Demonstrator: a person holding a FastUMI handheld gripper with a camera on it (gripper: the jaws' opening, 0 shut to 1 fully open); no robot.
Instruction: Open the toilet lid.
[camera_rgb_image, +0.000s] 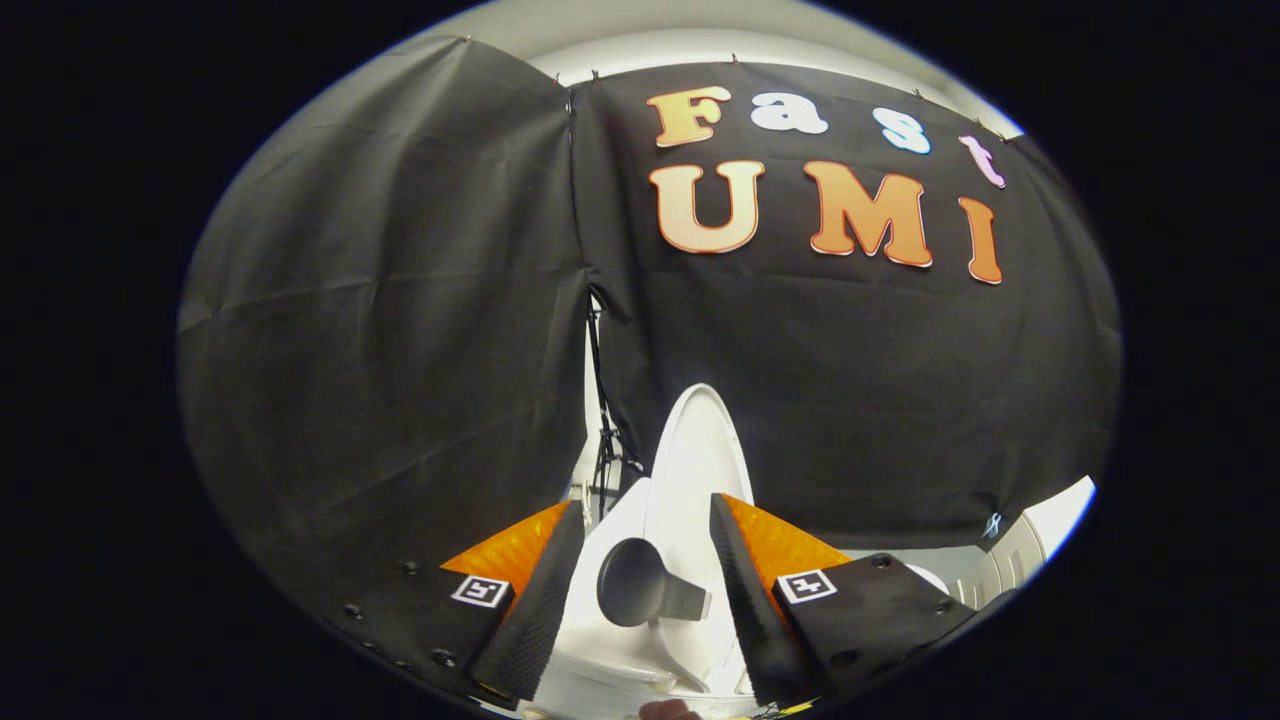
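- The toilet lid (697, 455) is white and stands up tall. It sticks up between the two fingers and goes on past their tips, with its rounded top against the black cloth.
- Below the lid is the white toilet (600, 665). Its body fills the space between the fingers, low down and close to the camera.
- A dark grey round knob with a short handle (645, 585) sits on the toilet. It lies in the gap between the fingers, with the handle end pointing at the right finger. I cannot tell if it touches that finger.
- The jaws of the gripper (645, 535) are spread wide apart. They do not pinch anything. The lid and the knob sit in the open gap, and no finger presses on them.
- Each finger has a small square black-and-white tag (806, 585) near its base.
- Behind the toilet hangs the black cloth wall (400, 350). It is made of two sheets with a thin gap between them, just left of the lid.
- In that gap a thin black stand (606, 440) goes up and down.
- Low on the right, past the right finger, there is something white with ribs (1010, 560). I cannot tell what it is.
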